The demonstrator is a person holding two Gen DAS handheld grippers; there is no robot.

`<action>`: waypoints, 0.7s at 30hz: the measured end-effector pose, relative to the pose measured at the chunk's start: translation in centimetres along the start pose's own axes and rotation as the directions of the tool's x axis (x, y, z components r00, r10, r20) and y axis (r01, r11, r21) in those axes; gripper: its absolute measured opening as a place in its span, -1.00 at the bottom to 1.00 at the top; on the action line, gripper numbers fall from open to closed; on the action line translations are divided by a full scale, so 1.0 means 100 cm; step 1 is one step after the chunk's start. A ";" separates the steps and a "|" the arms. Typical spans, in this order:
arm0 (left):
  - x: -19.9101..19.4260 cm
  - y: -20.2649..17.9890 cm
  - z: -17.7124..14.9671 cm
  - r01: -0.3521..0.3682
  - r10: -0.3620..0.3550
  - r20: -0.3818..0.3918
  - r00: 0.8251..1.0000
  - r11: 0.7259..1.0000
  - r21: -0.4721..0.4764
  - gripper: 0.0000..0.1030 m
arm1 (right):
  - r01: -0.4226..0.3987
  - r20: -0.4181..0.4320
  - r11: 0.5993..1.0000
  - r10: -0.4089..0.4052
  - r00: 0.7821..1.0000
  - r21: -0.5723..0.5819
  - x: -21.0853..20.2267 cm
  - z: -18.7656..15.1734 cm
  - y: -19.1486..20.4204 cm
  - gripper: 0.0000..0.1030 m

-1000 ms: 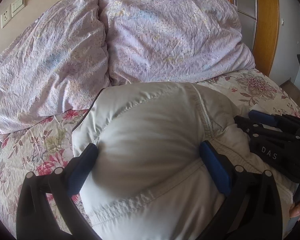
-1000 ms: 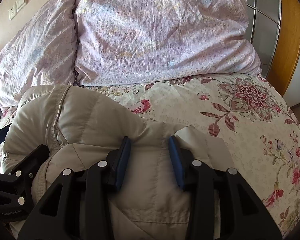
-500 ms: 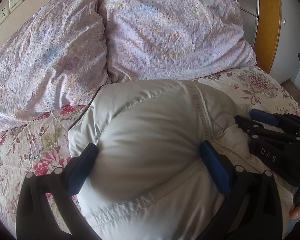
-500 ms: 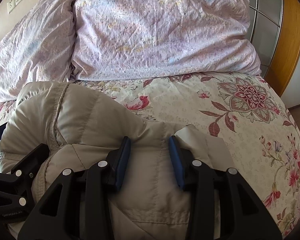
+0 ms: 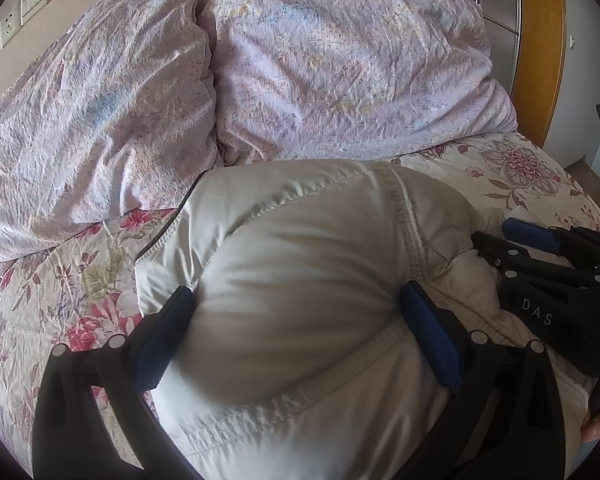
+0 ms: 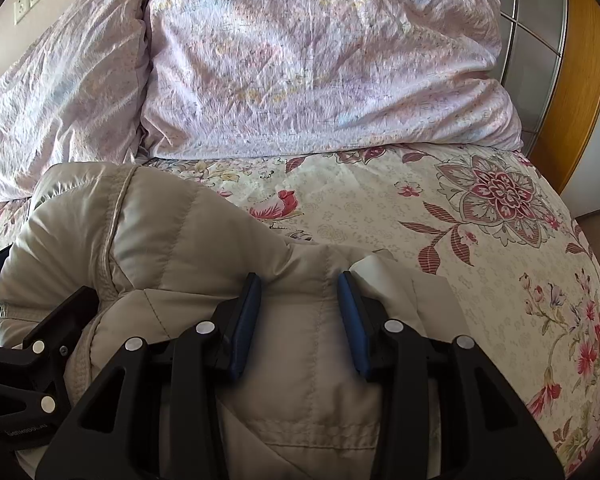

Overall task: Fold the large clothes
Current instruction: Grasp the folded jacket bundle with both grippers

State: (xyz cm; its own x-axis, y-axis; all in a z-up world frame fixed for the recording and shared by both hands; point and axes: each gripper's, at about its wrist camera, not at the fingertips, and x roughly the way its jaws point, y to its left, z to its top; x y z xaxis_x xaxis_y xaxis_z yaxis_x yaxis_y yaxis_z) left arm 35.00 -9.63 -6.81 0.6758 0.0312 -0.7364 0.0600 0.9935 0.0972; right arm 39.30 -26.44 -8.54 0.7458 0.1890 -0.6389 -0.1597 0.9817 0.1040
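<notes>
A puffy beige padded jacket lies bunched on the floral bedspread. My left gripper has its jaws spread wide around a thick fold of the jacket, blue pads pressing its sides. My right gripper is shut on a narrower fold of the same jacket near a seam, with a white lining edge beside the right pad. The right gripper also shows in the left wrist view, at the jacket's right side. The left gripper's body shows at the lower left of the right wrist view.
Two large lilac pillows stand against the headboard behind the jacket. Bare floral bedspread lies to the right. A wooden-framed door or wardrobe is at the far right; wall switches are at the upper left.
Both grippers with the jacket have moved a little toward the pillows; the jacket's far edge now sits closer to them. The grips are unchanged.
</notes>
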 end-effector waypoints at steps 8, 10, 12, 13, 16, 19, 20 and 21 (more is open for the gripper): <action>-0.001 -0.005 -0.002 -0.038 0.038 0.015 0.999 0.999 0.015 0.97 | 0.029 0.011 0.999 -0.029 1.000 -0.015 0.001 -0.002 0.003 -0.18; 0.000 -0.006 -0.002 -0.043 0.043 0.017 0.999 0.999 0.016 0.97 | 0.031 0.014 0.999 -0.031 0.999 -0.015 0.001 -0.002 0.003 -0.18; 0.000 -0.006 -0.002 -0.051 0.050 0.020 0.999 0.999 0.017 0.97 | 0.032 0.016 0.999 -0.032 0.999 -0.015 0.001 -0.002 0.003 -0.18; 0.000 -0.007 -0.002 -0.054 0.054 0.021 0.998 0.998 0.017 0.97 | 0.032 0.017 0.999 -0.031 0.999 -0.014 0.001 -0.002 0.003 -0.18; 0.001 -0.007 -0.001 -0.062 0.061 0.021 0.998 0.998 0.016 0.97 | 0.034 0.019 0.999 -0.034 0.999 -0.016 0.003 -0.001 0.003 -0.18; 0.001 -0.006 0.000 -0.061 0.061 0.022 0.998 0.998 0.012 0.97 | 0.031 0.019 0.999 -0.030 0.999 -0.013 0.003 -0.001 0.002 -0.18; 0.000 -0.006 0.000 -0.063 0.063 0.026 0.998 0.998 0.011 0.97 | 0.029 0.021 1.000 -0.029 0.999 -0.011 0.002 -0.001 0.002 -0.18; -0.001 -0.006 0.000 -0.069 0.068 0.032 0.997 0.998 0.012 0.97 | 0.026 0.022 1.000 -0.026 0.999 -0.007 0.002 -0.001 0.002 -0.18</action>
State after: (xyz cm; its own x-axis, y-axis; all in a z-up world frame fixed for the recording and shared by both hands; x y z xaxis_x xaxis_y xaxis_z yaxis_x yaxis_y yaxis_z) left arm 34.85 -10.26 -6.81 0.7015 0.0953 -0.7062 0.0226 0.9875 0.1557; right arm 39.35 -26.26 -8.70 0.7634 0.1643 -0.6246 -0.1451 0.9860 0.0821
